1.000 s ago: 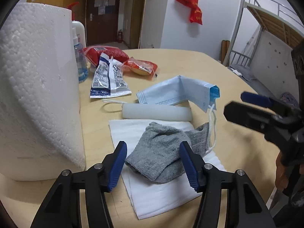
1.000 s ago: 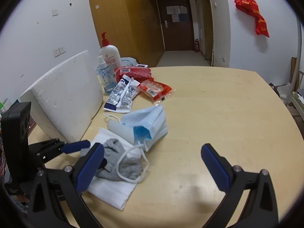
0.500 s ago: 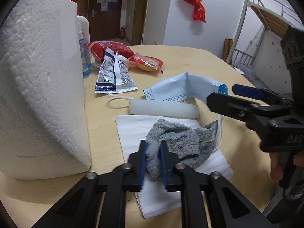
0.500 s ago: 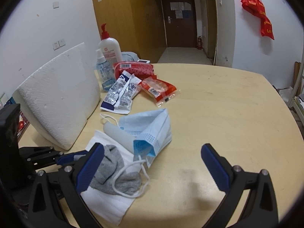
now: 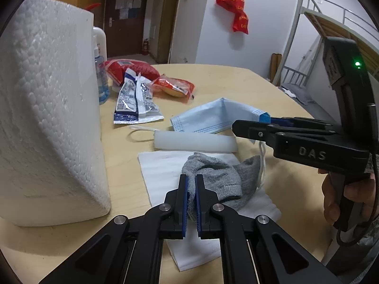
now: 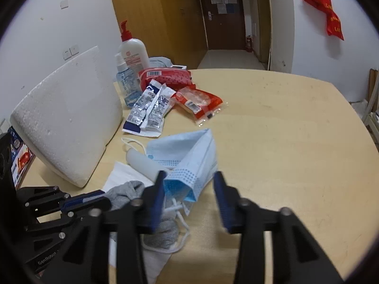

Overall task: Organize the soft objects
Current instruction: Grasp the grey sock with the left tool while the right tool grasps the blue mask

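Note:
A crumpled grey sock lies on a white tissue on the wooden table. My left gripper is shut on the sock's near edge, with cloth pinched between the blue pads. A light blue face mask lies just beyond, its ear loops trailing over the sock. My right gripper hangs over the mask's near corner with its jaws closing. That corner sits between them, against the left pad only. From the left wrist view, the right gripper reaches in at the mask's blue edge.
A big white foam block stands to the left. A white foam cylinder lies between tissue and mask. Silver-blue sachets, red packets and pump bottles sit further back. Bare tabletop extends to the right.
My left gripper went from wide open around the sock to shut on it. The right gripper moved in over the mask's corner and its jaws narrowed from fully open.

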{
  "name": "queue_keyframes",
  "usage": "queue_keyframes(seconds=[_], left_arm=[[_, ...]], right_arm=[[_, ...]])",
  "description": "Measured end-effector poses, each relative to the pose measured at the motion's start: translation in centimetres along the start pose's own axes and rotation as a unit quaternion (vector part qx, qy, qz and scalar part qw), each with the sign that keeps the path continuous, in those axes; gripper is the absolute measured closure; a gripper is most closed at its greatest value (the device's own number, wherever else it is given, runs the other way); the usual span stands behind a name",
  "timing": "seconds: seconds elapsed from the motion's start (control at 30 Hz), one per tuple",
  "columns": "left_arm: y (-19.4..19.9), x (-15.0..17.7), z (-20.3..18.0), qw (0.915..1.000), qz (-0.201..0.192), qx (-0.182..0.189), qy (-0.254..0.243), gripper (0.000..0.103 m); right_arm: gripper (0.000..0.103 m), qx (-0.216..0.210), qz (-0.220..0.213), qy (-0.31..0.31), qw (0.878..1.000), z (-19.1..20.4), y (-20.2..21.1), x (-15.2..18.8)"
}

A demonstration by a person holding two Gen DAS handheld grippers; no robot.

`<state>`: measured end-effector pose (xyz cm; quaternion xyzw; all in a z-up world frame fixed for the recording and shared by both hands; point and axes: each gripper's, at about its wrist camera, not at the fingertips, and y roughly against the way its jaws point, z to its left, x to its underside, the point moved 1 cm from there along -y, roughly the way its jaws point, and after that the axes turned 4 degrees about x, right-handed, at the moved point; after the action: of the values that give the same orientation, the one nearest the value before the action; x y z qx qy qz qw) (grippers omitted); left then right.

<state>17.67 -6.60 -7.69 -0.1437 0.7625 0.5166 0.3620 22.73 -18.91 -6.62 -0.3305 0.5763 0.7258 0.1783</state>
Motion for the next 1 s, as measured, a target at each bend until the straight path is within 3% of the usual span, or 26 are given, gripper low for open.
queue_keyframes(seconds=[0.17, 0.23, 0.6, 1.0], left_arm=[[0.5, 0.0, -0.2, 1.0, -0.007, 0.003, -0.001, 0.097], [0.8, -0.1, -0.4, 0.9999, -0.012, 0.003, -0.003, 0.097], [2.6, -0.5, -1.0, 0.9994, -0.033, -0.002, -0.006, 0.097], [7.6, -1.0, -1.9, 0.996, -0.087, -0.016, -0.01, 0.097]], right_arm=[[0.089, -0.003, -0.01, -0.02, 1.0, -0.6, 0.4, 0.1], [0.092, -0.002, -0.02, -0.025, 0.999, -0.8, 1.0, 0.0], [0.092, -0.005, -0.062, -0.041, 0.997, -1.3, 4.3, -0.5], [0.092, 0.004, -0.114, -0.038, 0.993, -0.8, 9.4, -0.2]])
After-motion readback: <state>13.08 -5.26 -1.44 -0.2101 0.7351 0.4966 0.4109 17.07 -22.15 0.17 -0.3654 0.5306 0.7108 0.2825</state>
